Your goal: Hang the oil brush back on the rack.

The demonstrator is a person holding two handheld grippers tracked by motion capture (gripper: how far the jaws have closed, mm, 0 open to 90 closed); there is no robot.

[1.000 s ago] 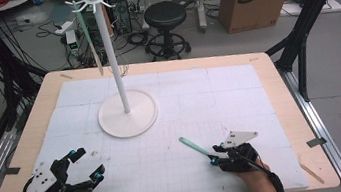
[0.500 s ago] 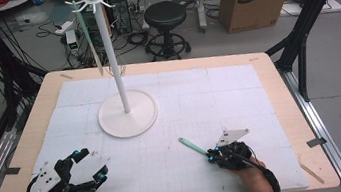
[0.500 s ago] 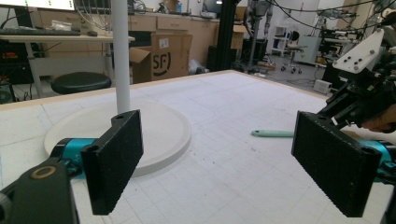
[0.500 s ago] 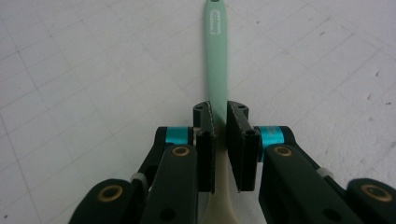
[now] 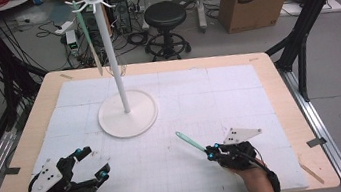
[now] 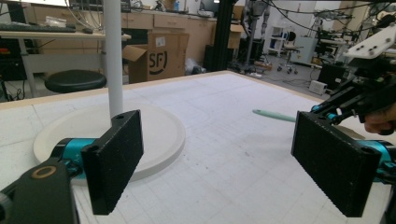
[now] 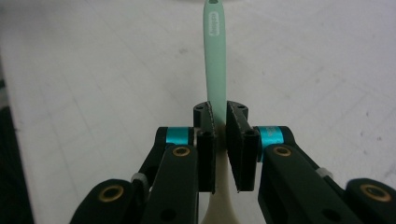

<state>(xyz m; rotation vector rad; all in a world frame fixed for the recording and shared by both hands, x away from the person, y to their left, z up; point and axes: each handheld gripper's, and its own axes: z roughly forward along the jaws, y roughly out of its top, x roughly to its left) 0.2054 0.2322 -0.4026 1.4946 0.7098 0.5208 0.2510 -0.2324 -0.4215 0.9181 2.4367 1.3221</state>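
Note:
A mint-green utensil (image 5: 190, 142) with a hole at its handle end is held by my right gripper (image 5: 212, 152), near the table's front right. The handle points toward the white stand. In the right gripper view the jaws are shut on the utensil (image 7: 215, 56) at mid-length, and a paler, wider part shows below the right gripper (image 7: 218, 116). My left gripper (image 5: 93, 163) stands open at the front left with nothing between its jaws. From the left gripper (image 6: 215, 154) I look past the stand's base (image 6: 159, 130) to the utensil (image 6: 275, 115).
A white hook stand (image 5: 128, 114) rises from a round base at the mat's middle left. A second green utensil (image 5: 84, 27) hangs from a hook at its top. A white gridded mat (image 5: 238, 91) covers the wooden table. A stool and a cardboard box stand beyond.
The right gripper has shifted only slightly while keeping hold of the utensil. The left gripper has stayed open in the same place.

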